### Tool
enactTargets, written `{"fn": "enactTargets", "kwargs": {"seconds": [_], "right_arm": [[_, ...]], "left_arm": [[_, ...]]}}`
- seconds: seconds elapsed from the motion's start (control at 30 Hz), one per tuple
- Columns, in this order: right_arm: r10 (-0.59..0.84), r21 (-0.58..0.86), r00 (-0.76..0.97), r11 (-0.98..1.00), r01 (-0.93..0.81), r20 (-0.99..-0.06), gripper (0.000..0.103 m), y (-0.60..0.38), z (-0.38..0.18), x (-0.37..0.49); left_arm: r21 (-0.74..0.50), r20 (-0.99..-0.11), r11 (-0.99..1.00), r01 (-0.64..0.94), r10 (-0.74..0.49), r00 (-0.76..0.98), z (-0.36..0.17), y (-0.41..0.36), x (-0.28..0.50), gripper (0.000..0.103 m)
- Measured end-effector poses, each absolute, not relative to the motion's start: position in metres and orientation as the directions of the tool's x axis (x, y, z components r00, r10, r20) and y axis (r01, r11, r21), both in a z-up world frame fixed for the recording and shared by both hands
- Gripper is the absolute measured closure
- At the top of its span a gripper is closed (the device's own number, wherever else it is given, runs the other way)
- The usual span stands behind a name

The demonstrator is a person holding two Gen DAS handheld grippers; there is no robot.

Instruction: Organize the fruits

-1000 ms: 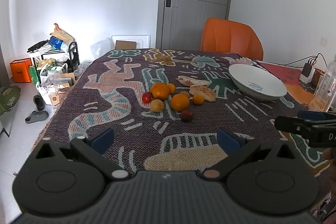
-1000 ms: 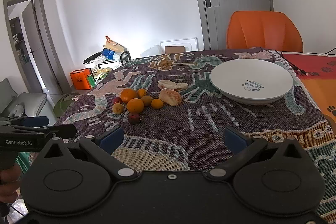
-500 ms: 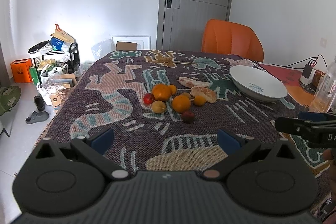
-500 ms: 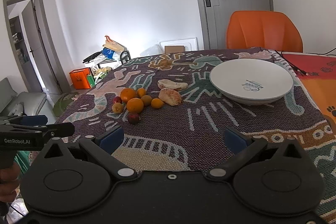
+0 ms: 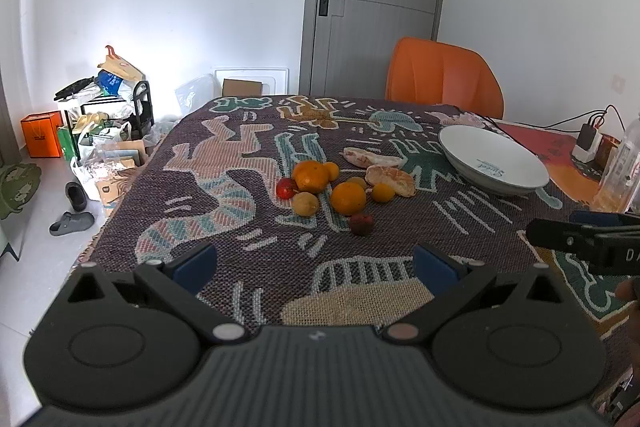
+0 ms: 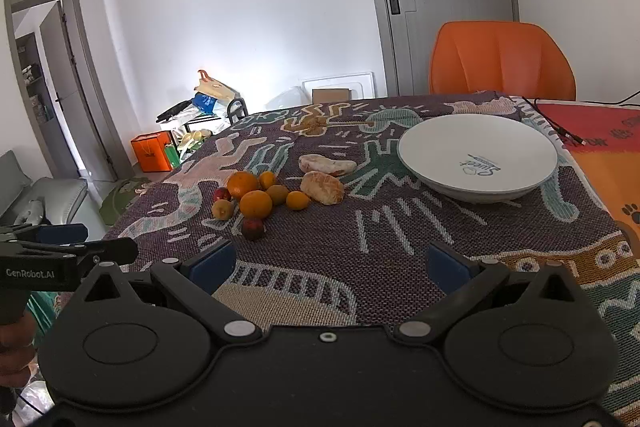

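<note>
A cluster of fruit lies mid-table: a large orange (image 5: 309, 177), a second orange (image 5: 348, 198) (image 6: 256, 204), a red fruit (image 5: 285, 187), a yellowish fruit (image 5: 305, 204), a dark plum (image 5: 361, 224) (image 6: 253, 228) nearest me, and several small yellow-orange fruits. Two peeled pieces (image 5: 390, 180) (image 6: 322, 187) lie beside them. An empty white bowl (image 5: 493, 160) (image 6: 477, 155) stands to the right. My left gripper (image 5: 314, 267) is open, short of the plum. My right gripper (image 6: 328, 263) is open too, holding nothing, over the near cloth.
A patterned woven cloth (image 5: 224, 195) covers the table. An orange chair (image 5: 442, 83) stands at the far side. A clear bottle (image 5: 620, 167) and a charger with cables (image 5: 586, 143) sit at the right edge. Bags and clutter (image 5: 100, 123) crowd the floor on the left.
The left wrist view has pulled back and risen a little, so the fruit and bowl look smaller. The right gripper has hardly moved. Both stay open.
</note>
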State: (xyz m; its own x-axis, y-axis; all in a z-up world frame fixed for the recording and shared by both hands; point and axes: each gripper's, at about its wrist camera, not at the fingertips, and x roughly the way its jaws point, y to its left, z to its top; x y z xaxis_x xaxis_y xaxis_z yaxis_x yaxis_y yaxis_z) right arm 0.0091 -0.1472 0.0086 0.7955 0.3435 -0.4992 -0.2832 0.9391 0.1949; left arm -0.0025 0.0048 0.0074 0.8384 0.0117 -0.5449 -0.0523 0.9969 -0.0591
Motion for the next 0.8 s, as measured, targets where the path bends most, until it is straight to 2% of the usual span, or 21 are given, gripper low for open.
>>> {"fn": "enactTargets", "kwargs": {"seconds": [0.8], "right_arm": [[0.339,0.173,0.801,0.941,-0.291,-0.493,0.000,-0.1445,0.0068,0.0071]], "left_arm": [[-0.065,-0.546,0.996,-0.054,0.010,0.838,0.0053,0.0055,-0.0032,0.000]]}}
